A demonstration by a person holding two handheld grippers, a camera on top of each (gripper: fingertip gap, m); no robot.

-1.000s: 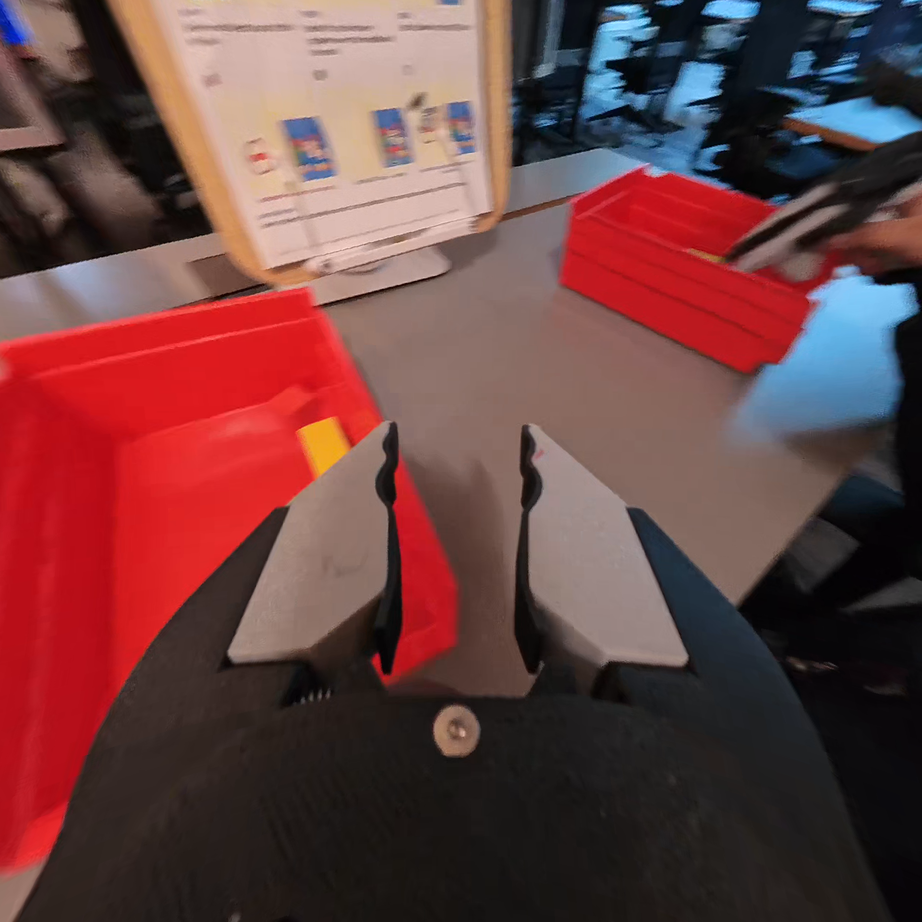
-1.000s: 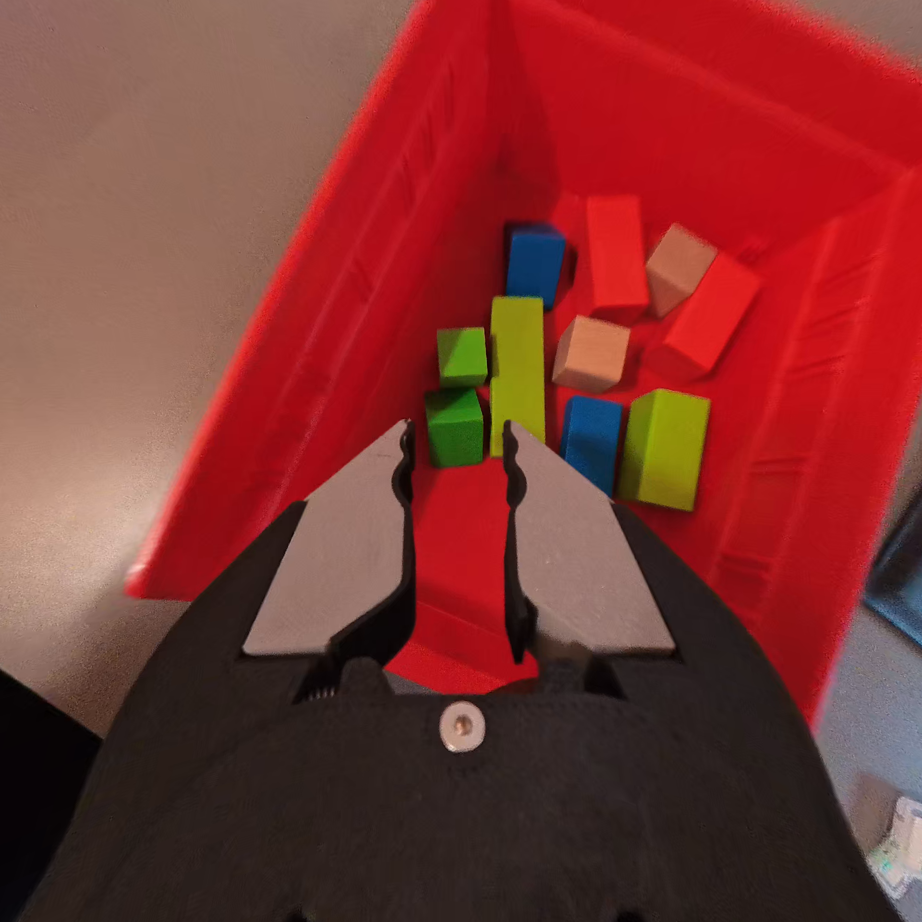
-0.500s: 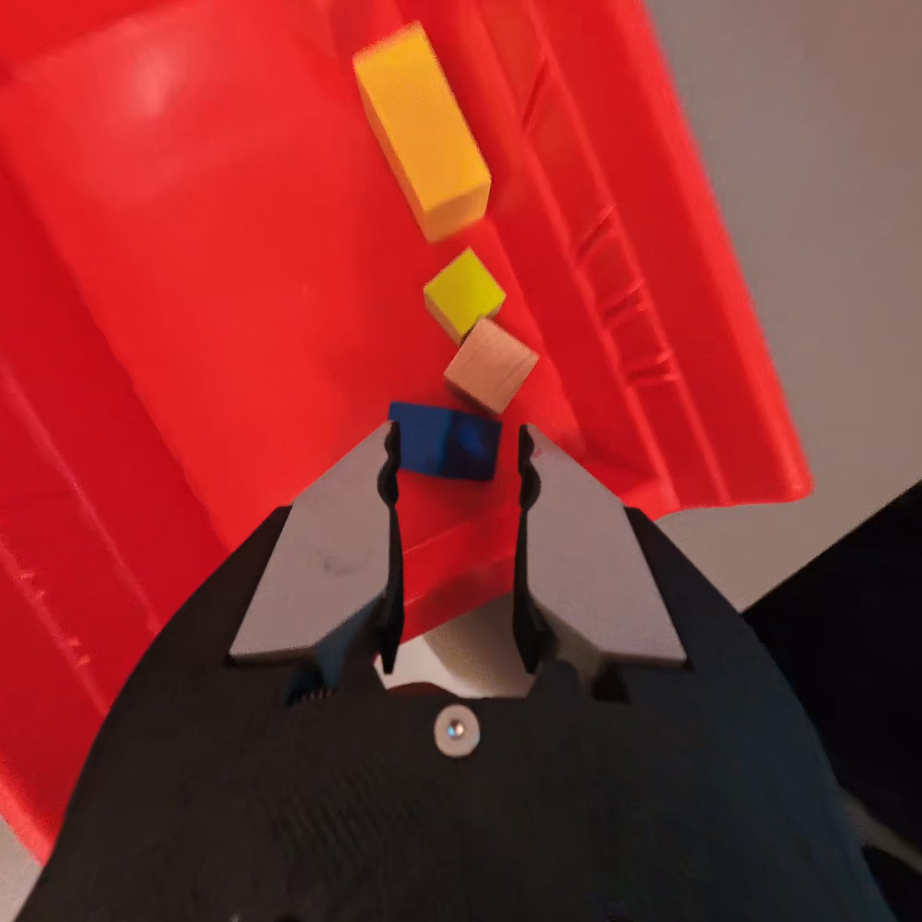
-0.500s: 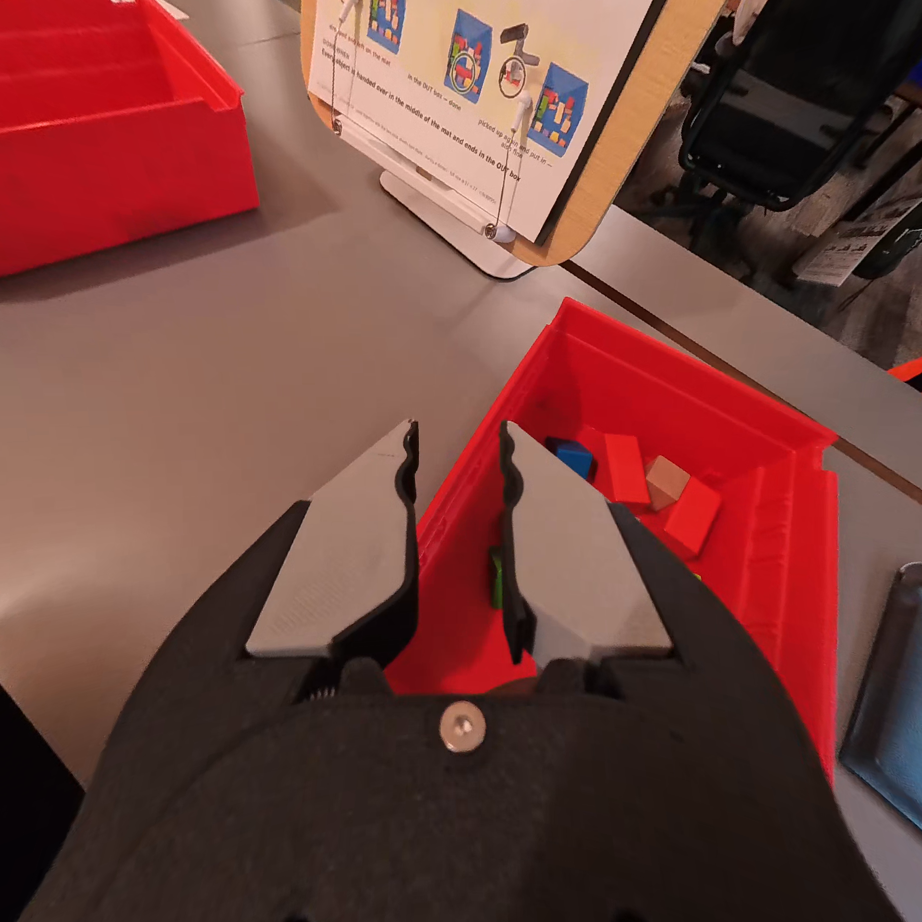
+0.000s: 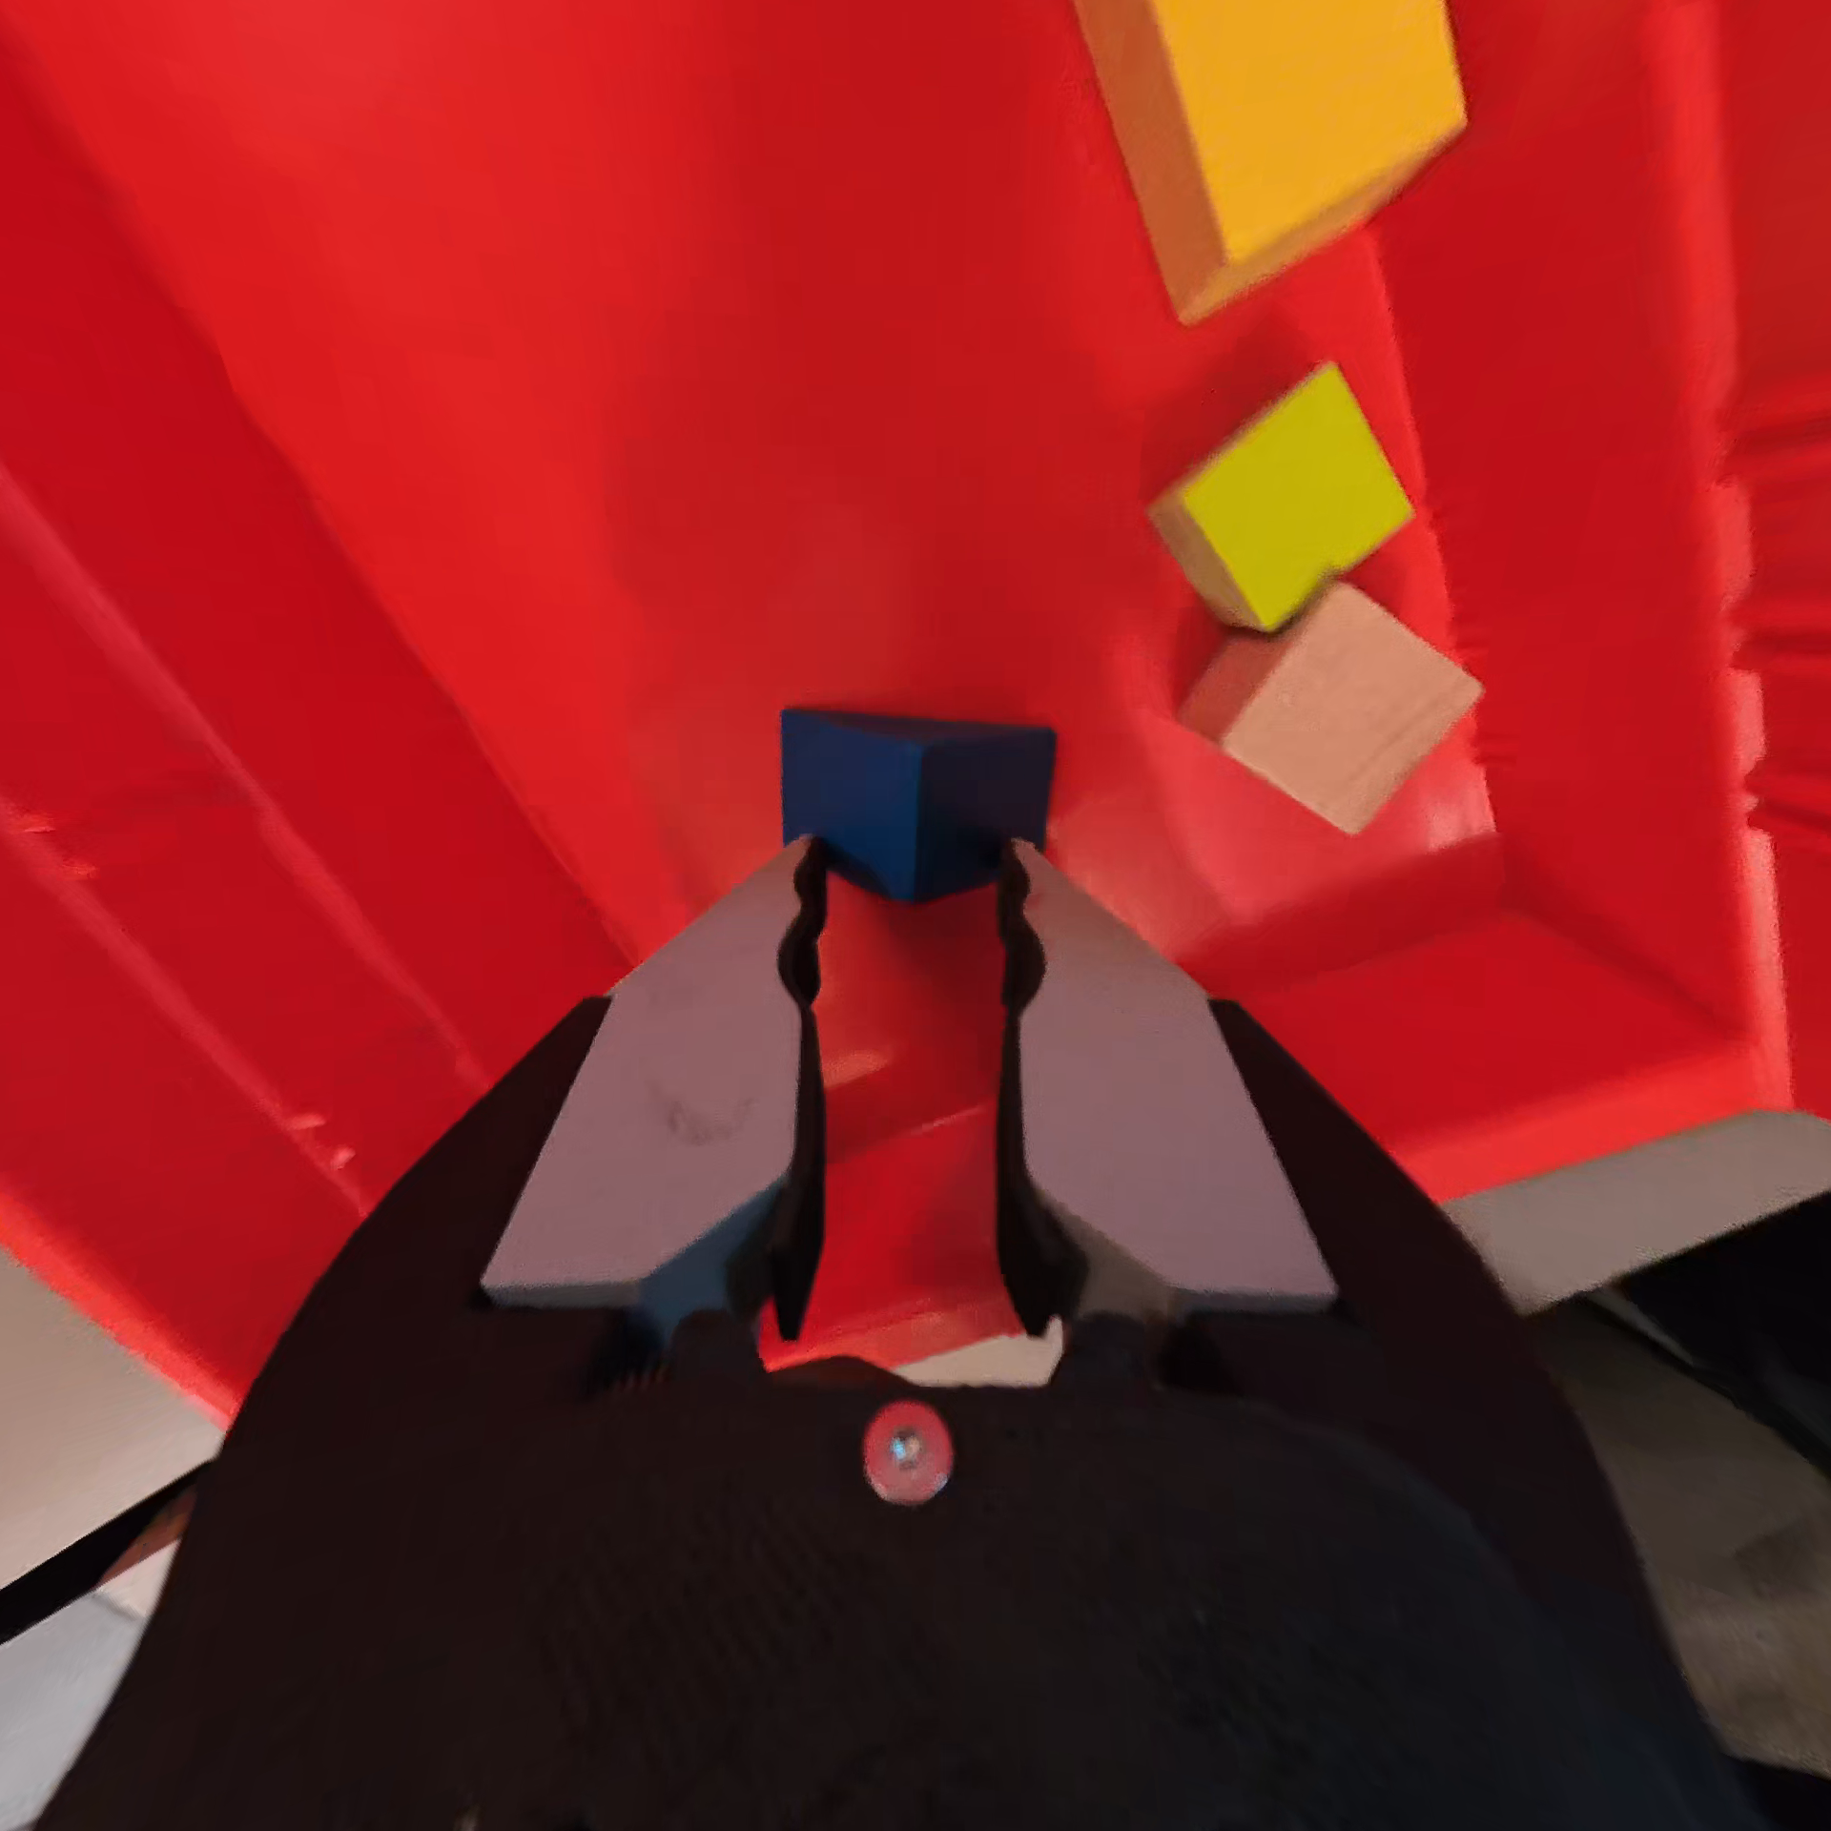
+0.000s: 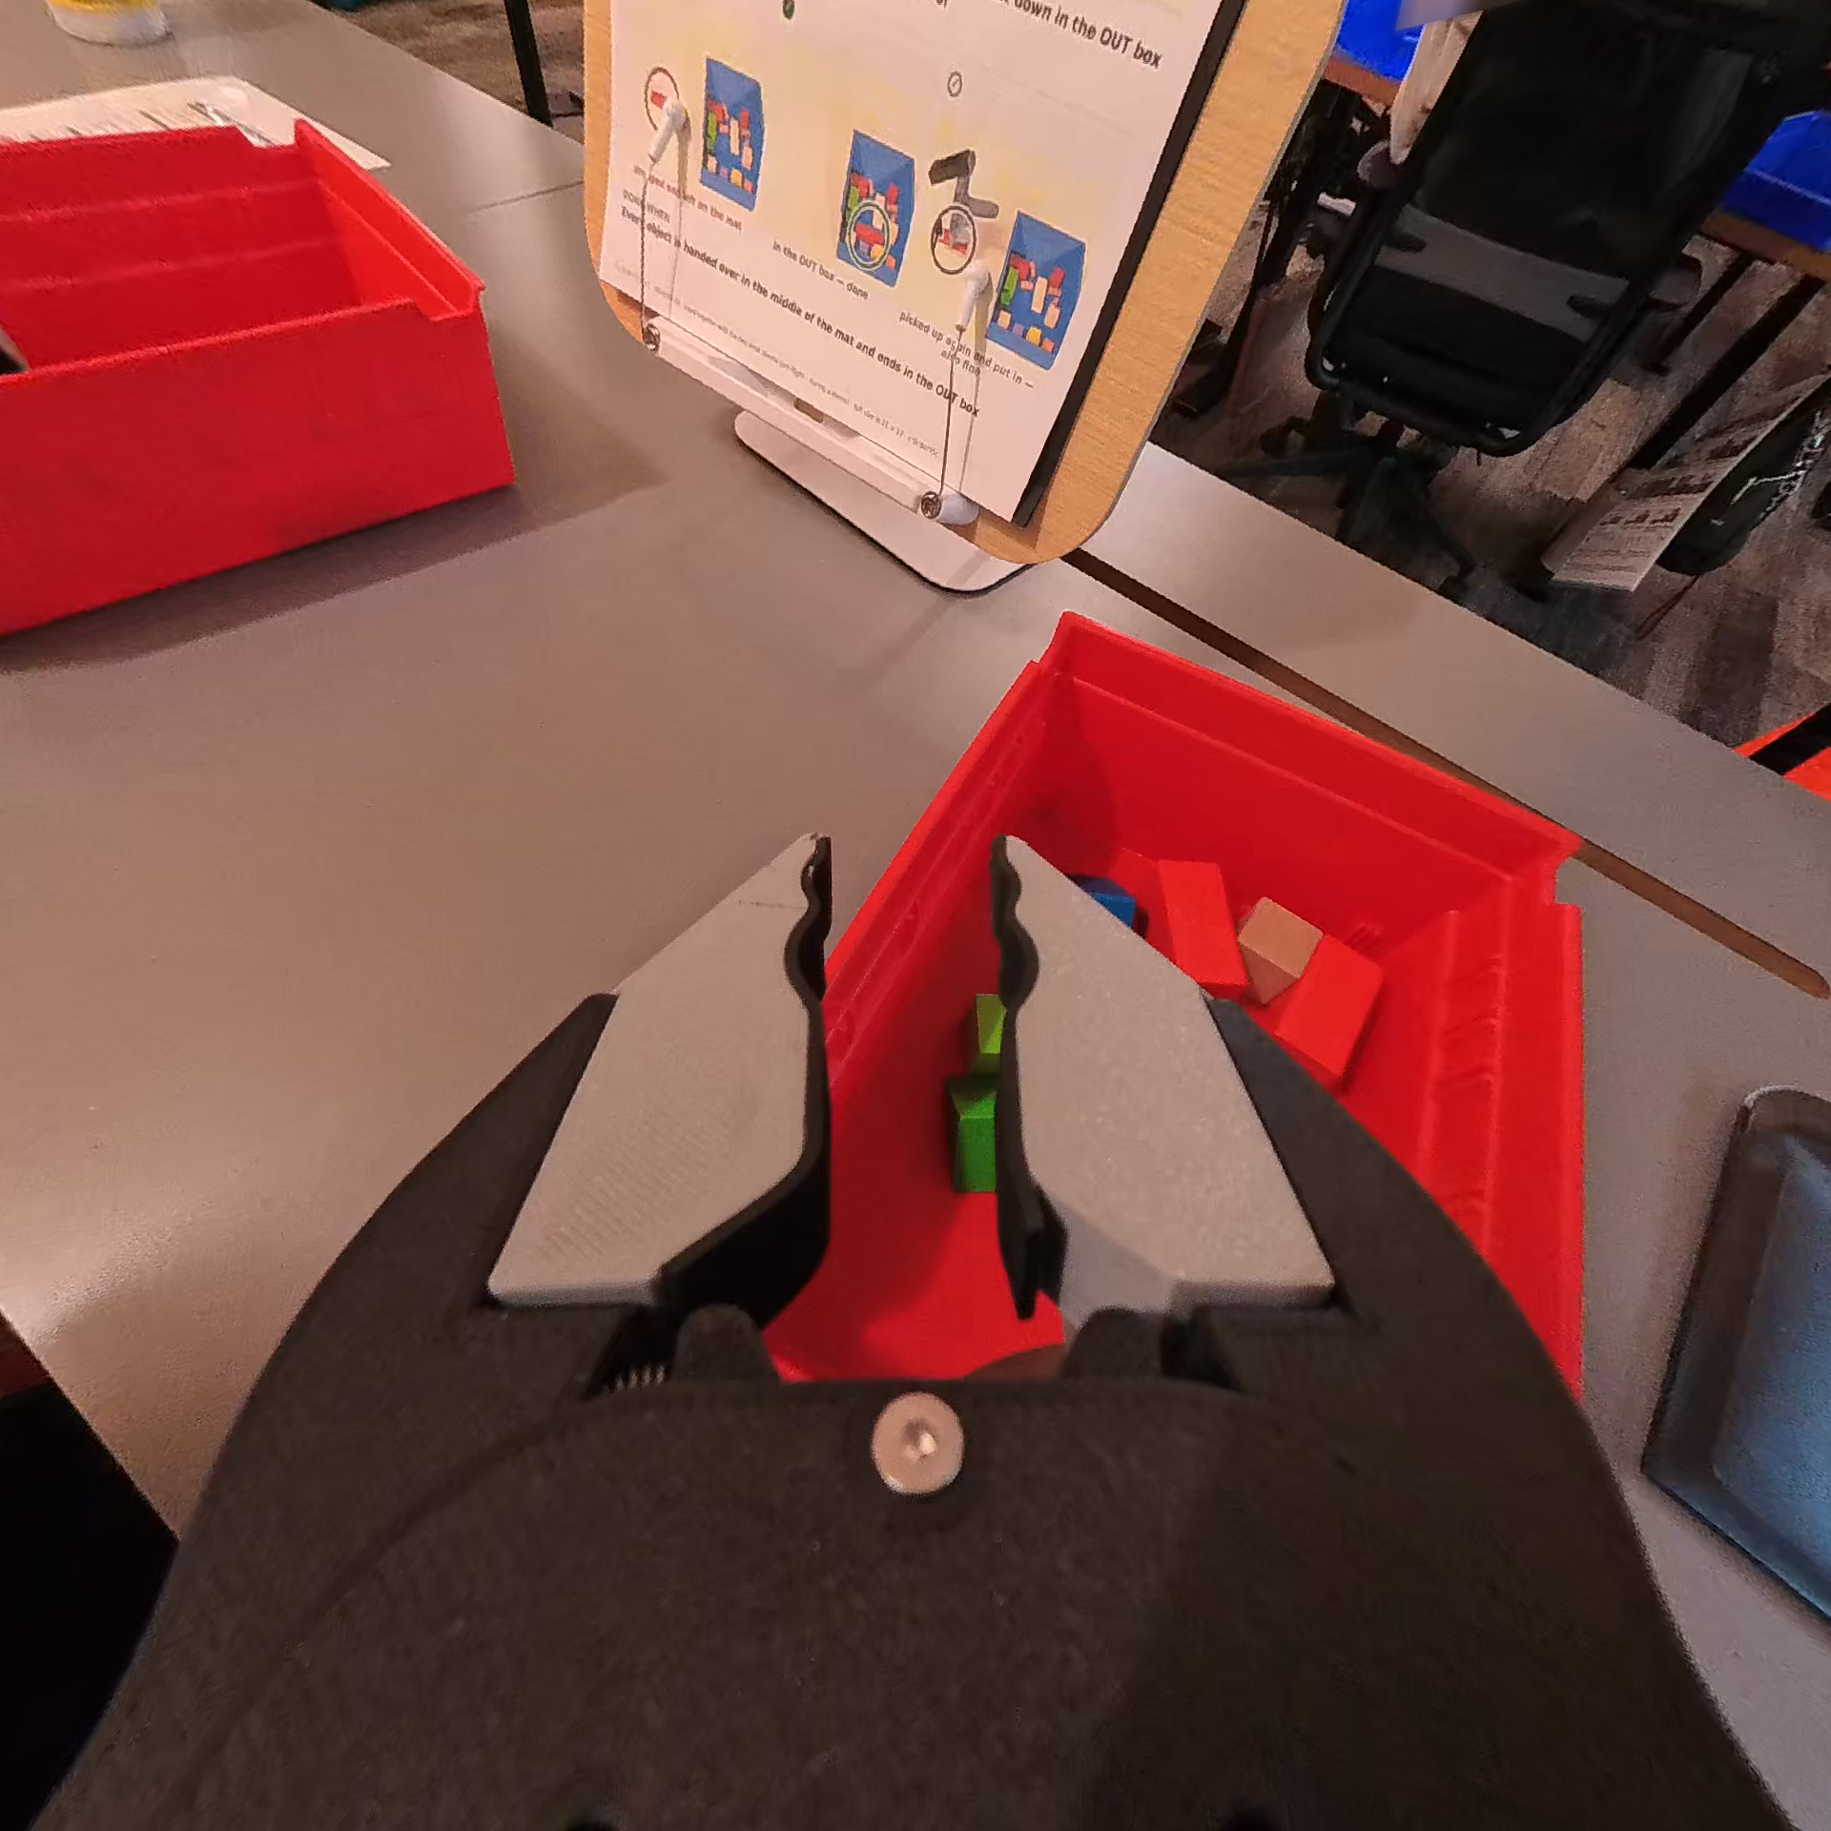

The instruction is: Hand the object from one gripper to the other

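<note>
Fingertips of left gripper [image 5: 910, 864] clamp a blue block [image 5: 897, 793] by its two near corners, both pads pressed on it, inside a red bin [image 5: 495, 495]. Blue block sits at 12 o'clock from the fingers, dead centre of the left wrist view. Whether it rests on the bin floor or is lifted, cannot tell. Other blocks in that bin: orange block [image 5: 1288, 129] at 1 o'clock, yellow-green block [image 5: 1298, 495] at 2 o'clock, tan block [image 5: 1347, 708] just below it, touching its corner. Grey table [image 5: 1635, 1199] edge shows at 4 o'clock.

Right gripper [image 6: 910, 862] fingers stand apart with nothing between them, hovering over the near left corner of a second red bin [image 6: 1288, 753]. Inside it: green blocks [image 6: 976, 1130] seen through the finger gap, a small blue block [image 6: 1115, 897], red blocks [image 6: 1199, 921], a tan wedge [image 6: 1278, 946] at 1 o'clock. A stand with a printed sheet [image 6: 892, 248] at 12 o'clock, the other red bin [image 6: 248, 396] at 10 o'clock, a dark tray [image 6: 1764, 1338] at 3 o'clock, a black chair [image 6: 1546, 248] beyond the table.
</note>
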